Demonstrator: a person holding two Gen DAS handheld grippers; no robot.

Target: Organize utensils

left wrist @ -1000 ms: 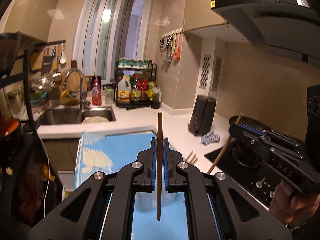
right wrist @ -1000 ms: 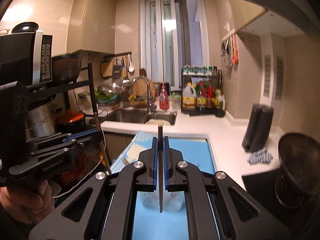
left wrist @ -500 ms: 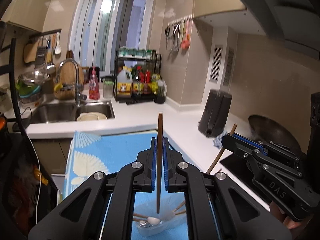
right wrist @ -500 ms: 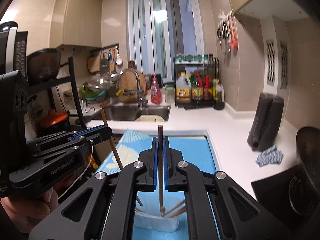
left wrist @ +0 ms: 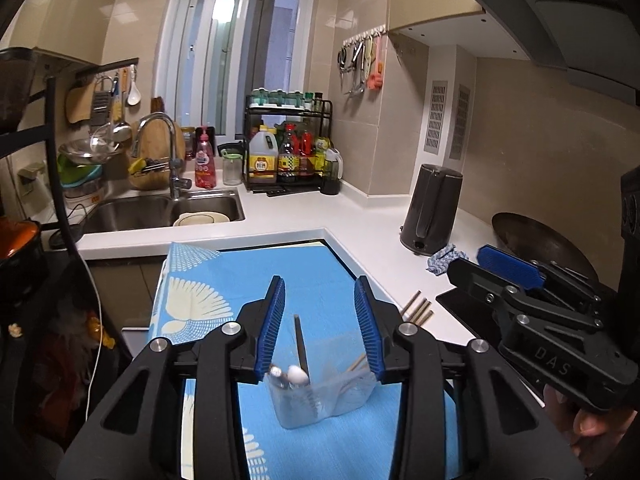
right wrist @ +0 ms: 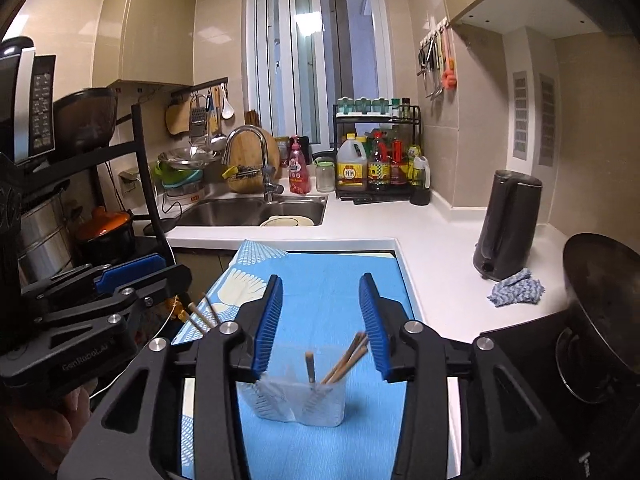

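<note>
L wrist: chopstick point(left wrist: 301, 345) in clear cup point(left wrist: 320, 400)

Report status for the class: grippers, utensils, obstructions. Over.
Left gripper and right gripper opening, nothing between pads. Chopsticks and spoons stand in clear container on blue mat. Nothing blocking. Over.

The kitchen is dim and yellowish. A bright light shines back off the far window point(right wrist: 316, 24) (some glare), and the edges bend round and go dark.
</note>
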